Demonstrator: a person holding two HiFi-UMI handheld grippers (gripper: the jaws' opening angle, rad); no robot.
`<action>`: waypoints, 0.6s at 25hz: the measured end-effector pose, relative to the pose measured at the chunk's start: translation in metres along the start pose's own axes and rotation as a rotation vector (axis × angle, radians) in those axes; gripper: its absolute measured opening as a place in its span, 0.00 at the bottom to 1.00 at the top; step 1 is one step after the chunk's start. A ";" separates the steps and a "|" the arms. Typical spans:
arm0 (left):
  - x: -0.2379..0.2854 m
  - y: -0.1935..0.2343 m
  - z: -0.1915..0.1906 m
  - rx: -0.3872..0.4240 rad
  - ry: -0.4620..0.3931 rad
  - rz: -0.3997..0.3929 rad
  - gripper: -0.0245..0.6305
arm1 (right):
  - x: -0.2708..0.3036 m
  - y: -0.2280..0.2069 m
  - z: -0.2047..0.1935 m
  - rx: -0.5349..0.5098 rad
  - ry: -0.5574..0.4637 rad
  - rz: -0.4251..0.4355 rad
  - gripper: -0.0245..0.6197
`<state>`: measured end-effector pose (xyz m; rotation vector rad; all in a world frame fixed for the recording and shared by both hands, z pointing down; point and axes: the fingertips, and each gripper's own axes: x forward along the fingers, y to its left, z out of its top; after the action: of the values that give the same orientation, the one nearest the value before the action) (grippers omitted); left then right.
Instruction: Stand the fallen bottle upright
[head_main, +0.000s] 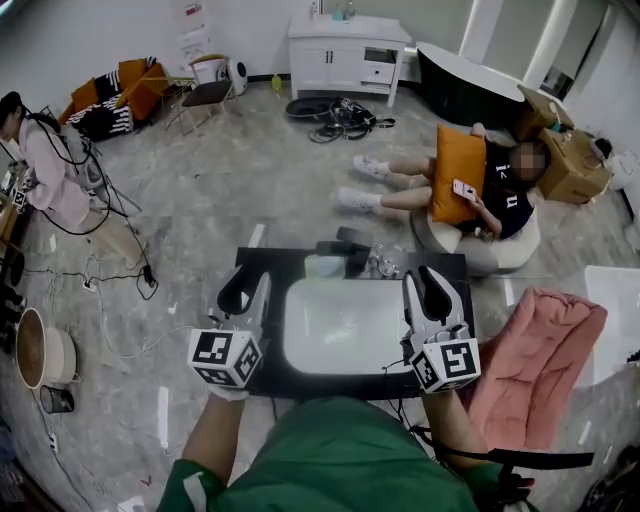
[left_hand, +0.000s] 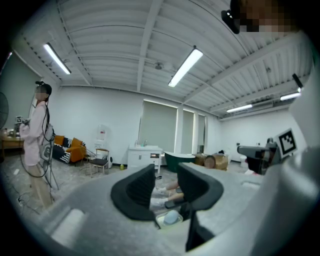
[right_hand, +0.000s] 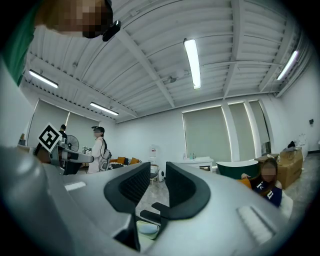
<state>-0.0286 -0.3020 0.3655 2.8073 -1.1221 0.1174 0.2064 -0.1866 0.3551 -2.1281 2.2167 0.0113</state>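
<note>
A small clear bottle lies at the far edge of the black table, right of a black faucet; its outline is hard to make out. My left gripper hovers over the table's left side, next to the white basin, jaws apart with nothing between them. My right gripper is at the basin's right side, just short of the bottle, also open and empty. In the left gripper view the left gripper points level across the room. The right gripper does the same in its own view.
A pale green soap dish sits left of the faucet and shows below the jaws as the soap dish and the soap dish. A pink cloth hangs at the right. One person sits beyond the table; another person is at the far left.
</note>
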 end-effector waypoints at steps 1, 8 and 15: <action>0.000 0.001 0.000 -0.001 0.001 0.001 0.25 | 0.000 0.001 0.000 0.002 0.001 0.000 0.19; -0.003 0.004 0.000 -0.001 0.003 0.008 0.25 | 0.002 0.004 0.000 0.002 0.000 0.007 0.19; -0.008 0.002 -0.002 -0.001 0.001 0.013 0.25 | -0.002 0.005 -0.001 0.001 -0.001 0.012 0.19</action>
<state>-0.0353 -0.2977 0.3670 2.7988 -1.1405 0.1193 0.2016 -0.1848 0.3557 -2.1135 2.2290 0.0114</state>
